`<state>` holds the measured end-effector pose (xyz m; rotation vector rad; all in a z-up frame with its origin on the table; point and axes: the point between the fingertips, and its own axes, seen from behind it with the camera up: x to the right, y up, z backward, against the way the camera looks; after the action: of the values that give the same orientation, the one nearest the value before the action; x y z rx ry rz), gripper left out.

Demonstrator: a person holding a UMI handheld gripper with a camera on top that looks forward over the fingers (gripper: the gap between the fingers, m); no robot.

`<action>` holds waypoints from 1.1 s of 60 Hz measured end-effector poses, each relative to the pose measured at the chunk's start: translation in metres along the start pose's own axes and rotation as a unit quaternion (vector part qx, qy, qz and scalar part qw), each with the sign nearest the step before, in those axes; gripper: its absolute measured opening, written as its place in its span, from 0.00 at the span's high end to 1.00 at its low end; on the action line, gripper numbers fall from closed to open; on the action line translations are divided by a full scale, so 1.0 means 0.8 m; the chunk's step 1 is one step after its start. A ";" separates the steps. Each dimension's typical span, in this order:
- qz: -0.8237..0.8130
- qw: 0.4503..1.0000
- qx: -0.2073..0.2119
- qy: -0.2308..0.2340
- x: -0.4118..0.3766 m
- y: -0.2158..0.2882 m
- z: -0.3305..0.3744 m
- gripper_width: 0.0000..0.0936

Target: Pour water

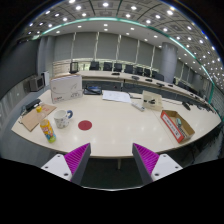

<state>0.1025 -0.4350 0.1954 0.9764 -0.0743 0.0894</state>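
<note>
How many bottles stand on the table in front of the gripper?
1. The bottle, yellowish, stands on the table beyond the open gripper, beside a white cup, with a red coaster nearby. Others may be hidden among the far clutter.

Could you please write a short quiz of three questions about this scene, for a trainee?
1. True or false: the gripper holds a cup between its fingers.
2. What lies on the table beyond the fingers, between the white cup and the open box? A) a red disc B) a spoon C) a phone
3. Fill in: the yellow bottle stands beside the white ____.

Key: 1 false, the fingers are open with nothing between them. 2 A, the red disc. 3 cup.
</note>
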 end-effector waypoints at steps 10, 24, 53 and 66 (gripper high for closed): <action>0.009 1.000 -0.007 0.011 -0.066 -0.019 -0.017 0.08; 0.015 0.998 -0.015 0.051 -0.236 -0.052 -0.049 0.08; -0.023 0.994 0.102 0.044 -0.423 0.018 -0.216 0.19; 0.002 0.990 0.136 0.030 -0.440 0.039 -0.240 0.50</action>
<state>-0.2462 -0.2731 0.0772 1.2462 -0.0076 0.1357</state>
